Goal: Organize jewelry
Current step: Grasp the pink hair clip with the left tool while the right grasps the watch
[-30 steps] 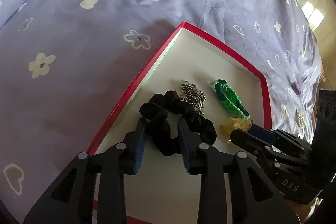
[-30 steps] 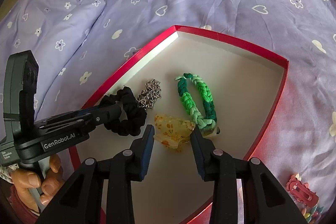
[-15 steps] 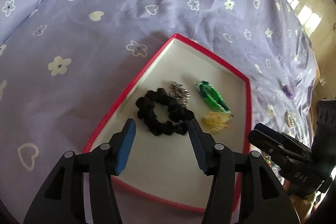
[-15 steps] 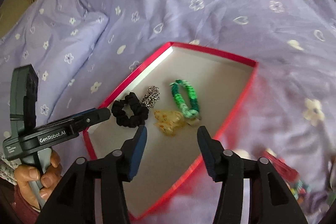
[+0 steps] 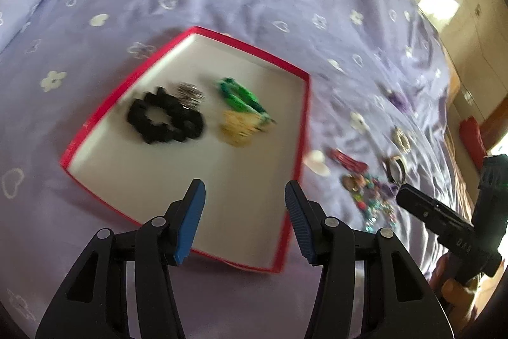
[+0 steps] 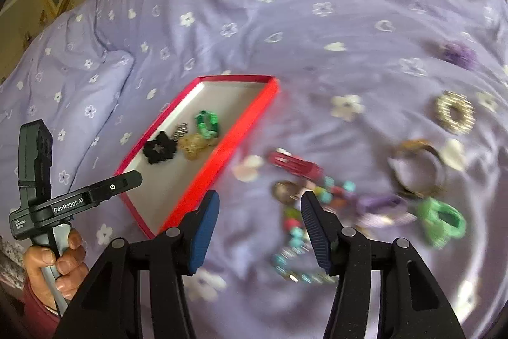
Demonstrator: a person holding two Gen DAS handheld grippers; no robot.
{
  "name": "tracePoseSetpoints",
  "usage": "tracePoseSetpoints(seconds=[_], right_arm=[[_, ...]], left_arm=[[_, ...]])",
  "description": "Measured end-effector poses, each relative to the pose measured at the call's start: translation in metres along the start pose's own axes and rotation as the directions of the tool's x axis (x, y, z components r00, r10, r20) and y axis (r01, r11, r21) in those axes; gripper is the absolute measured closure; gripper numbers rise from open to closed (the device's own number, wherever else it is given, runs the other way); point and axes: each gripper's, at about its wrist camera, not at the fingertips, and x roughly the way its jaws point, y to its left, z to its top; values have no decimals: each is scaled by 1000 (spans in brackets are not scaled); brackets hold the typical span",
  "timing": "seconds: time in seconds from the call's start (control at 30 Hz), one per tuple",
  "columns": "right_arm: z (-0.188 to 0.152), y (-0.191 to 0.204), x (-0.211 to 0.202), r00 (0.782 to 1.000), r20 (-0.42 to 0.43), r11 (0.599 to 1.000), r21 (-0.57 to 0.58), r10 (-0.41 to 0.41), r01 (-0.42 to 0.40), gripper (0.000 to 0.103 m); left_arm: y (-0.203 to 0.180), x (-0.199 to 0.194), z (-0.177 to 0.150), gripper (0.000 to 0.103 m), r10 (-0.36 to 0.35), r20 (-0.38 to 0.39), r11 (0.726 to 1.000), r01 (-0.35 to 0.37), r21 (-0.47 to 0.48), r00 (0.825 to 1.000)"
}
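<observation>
L. gripper (image 5: 244, 208): jaws apart, nothing betw. them; red-rimmed tray (image 5: 295, 167) just ahead, w/ black scrunchie (image 5: 165, 121), green braid (image 5: 241, 96), yellow piece (image 5: 238, 127). R. gripper (image 6: 258, 213): jaws apart, empty, above loose bead jewelry (image 6: 295, 227); tray ahead-left.

white lettering "genrobot.ai" runs along the black body of the left gripper (image 6: 79, 199) in the right wrist view, with a small round power sign further along it. the right gripper (image 5: 451, 231) carries faint embossed letters reading roughly "das".
</observation>
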Motion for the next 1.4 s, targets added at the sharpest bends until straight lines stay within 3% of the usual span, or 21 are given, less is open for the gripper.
tracePoseSetpoints(seconds=[0.43,0.97,1.13,1.4], right_arm=[[-29,-53,-47,996,44,992,108,-75,70,47],[-36,-97,-53,992,37,980,161,-123,115,47],[-22,-110,-46,990,41,980,153,-134,127,47],[0,-129,-30,989,42,981,135,-143,136,47]], left_arm=[[-58,8,-17,50,-44,-50,993,49,110,998],[-101,41,-18,49,-43,-125,978,68,195,991],[-117,58,-4,49,-66,-148,980,92,176,987],[-130,104,23,49,-132,-219,990,141,28,967]])
